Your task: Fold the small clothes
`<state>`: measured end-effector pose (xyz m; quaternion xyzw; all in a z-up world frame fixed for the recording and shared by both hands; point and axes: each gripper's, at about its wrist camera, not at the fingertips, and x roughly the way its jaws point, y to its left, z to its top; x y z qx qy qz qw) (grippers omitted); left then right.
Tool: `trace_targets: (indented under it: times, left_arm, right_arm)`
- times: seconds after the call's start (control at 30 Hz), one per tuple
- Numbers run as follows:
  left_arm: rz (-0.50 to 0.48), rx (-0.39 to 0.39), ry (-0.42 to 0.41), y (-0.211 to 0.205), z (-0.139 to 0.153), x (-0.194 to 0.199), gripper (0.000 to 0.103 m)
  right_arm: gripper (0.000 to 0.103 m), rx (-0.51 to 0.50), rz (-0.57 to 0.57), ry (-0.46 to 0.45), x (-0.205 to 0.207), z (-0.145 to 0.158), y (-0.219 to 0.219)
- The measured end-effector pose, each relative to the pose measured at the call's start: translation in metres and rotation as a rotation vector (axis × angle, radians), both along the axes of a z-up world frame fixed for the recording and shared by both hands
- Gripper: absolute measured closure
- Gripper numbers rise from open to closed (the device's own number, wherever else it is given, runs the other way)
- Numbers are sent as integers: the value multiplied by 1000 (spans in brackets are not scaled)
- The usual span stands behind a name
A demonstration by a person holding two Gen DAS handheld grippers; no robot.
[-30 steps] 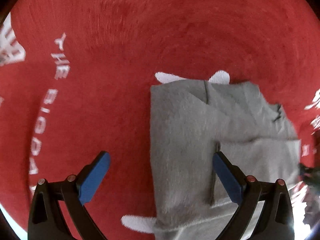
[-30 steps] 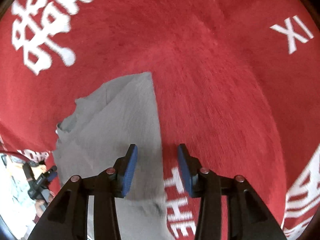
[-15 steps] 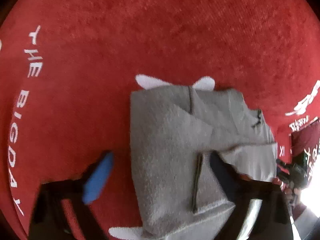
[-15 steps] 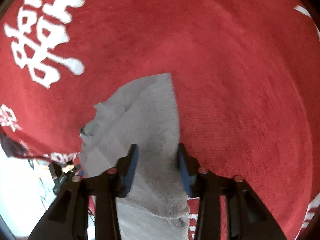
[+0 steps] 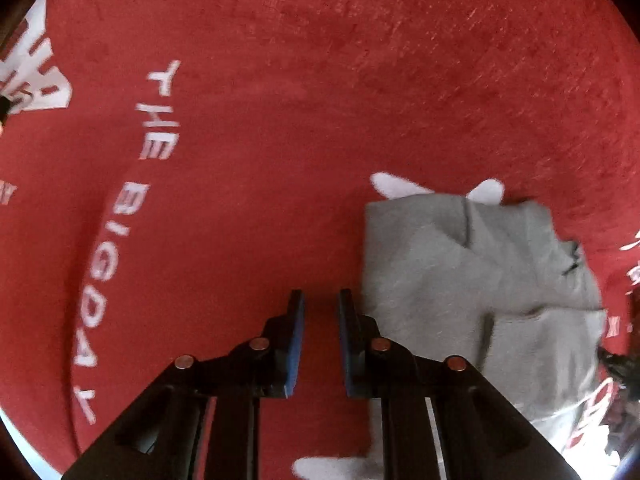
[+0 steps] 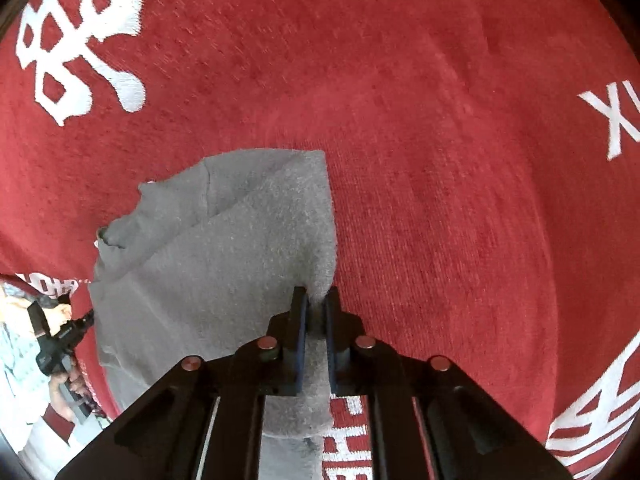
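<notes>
A small grey garment (image 5: 472,292), partly folded, lies on a red cloth with white lettering (image 5: 280,120). In the left wrist view it is at the lower right. My left gripper (image 5: 320,304) is nearly shut and empty, over bare red cloth just left of the garment's left edge. In the right wrist view the garment (image 6: 224,256) fills the lower left. My right gripper (image 6: 316,304) is shut on the garment's right edge, with a ridge of grey fabric pinched between the blue pads.
The red cloth (image 6: 460,200) covers the surface all around, with white characters at the upper left and letters at the right. A person's hand with a black tool (image 6: 56,344) shows past the cloth's edge at the lower left.
My left gripper has closed from wide open to a narrow gap and moved left off the garment. My right gripper has closed on the garment's right edge.
</notes>
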<state>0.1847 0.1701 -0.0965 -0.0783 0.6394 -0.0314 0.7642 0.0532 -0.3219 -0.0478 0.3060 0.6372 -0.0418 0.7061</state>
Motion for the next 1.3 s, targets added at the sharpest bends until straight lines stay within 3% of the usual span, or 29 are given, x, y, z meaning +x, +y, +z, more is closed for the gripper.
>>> trace_targets:
  times: [0.03,0.07,0.1,0.17,0.23,0.43,0.6,0.7,0.93,1.03,1.1,1.3]
  left_arm:
    - [-9,11,9,-1,1,-2,85]
    - [-18,23,15,-3,2,-5,77]
    - [-25,31,19,-5,5,-7,52]
    - [-30,83,-1,-9,16,-17,26]
    - [-49,86,-16,-18,23,-27,25]
    - [-84,39,9,-39,40,-57,25]
    - [-143,53,53,-65,41,-84,25]
    - [-202,88,86,-94,34,-97,25]
    - [-280,89,125,-131,36,-129,25]
    - [-286,85,141,-144,40,-140,25]
    - [-284,95,142,-152,44,-149,25]
    - [-235,121,144,-177,54,-174,25]
  right_arm:
    - [90,-4,-1,-3,-1,2,1]
    - [87,-10,-2,5,-3,4,1]
    - [84,-19,-5,15,-3,5,3]
    - [73,-49,-1,32,-3,11,9]
    - [67,-89,19,32,-3,19,15]
    - [67,-204,63,16,-18,50,37]
    - [65,-189,126,29,-41,61,62]
    - [63,-152,131,52,-54,57,80]
    - [63,-120,211,98,-86,49,113]
    - [61,-106,246,100,-95,53,118]
    - [51,-96,267,97,-99,56,119]
    - [51,-49,310,85,-101,60,114]
